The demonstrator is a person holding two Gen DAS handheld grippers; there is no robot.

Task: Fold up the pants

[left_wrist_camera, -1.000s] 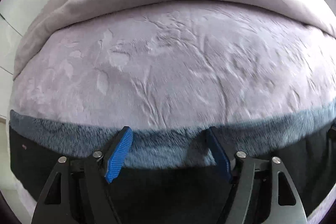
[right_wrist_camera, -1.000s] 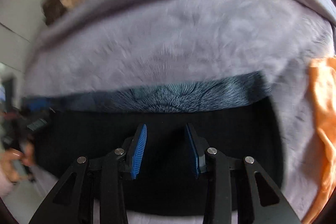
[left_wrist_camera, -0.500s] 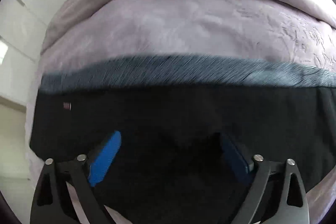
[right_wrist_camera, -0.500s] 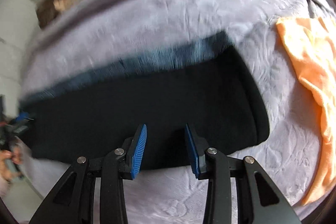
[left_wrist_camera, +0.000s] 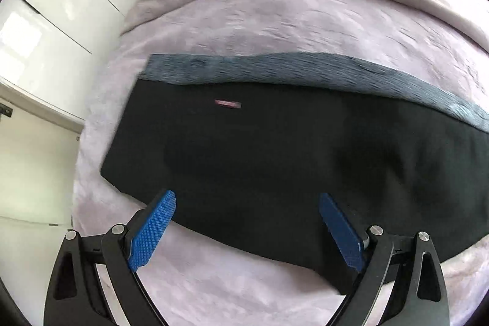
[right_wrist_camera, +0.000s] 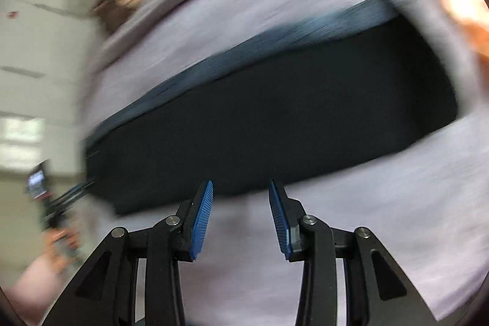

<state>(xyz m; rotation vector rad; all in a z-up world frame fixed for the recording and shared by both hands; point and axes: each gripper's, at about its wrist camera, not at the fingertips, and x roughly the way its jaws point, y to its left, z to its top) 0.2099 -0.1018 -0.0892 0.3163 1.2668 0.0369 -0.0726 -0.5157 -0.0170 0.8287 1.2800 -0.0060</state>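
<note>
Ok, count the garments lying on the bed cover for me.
2 that I can see: the black pants laid out across the middle, and an orange cloth at the far right edge, blurred. Others may be out of frame.

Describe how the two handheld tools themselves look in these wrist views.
Both match: the left tool and right tool have black angular linkage arms with triangular cut-outs and silver pivot pins, tipped with blue finely ribbed pads. No cables or markings show.
</note>
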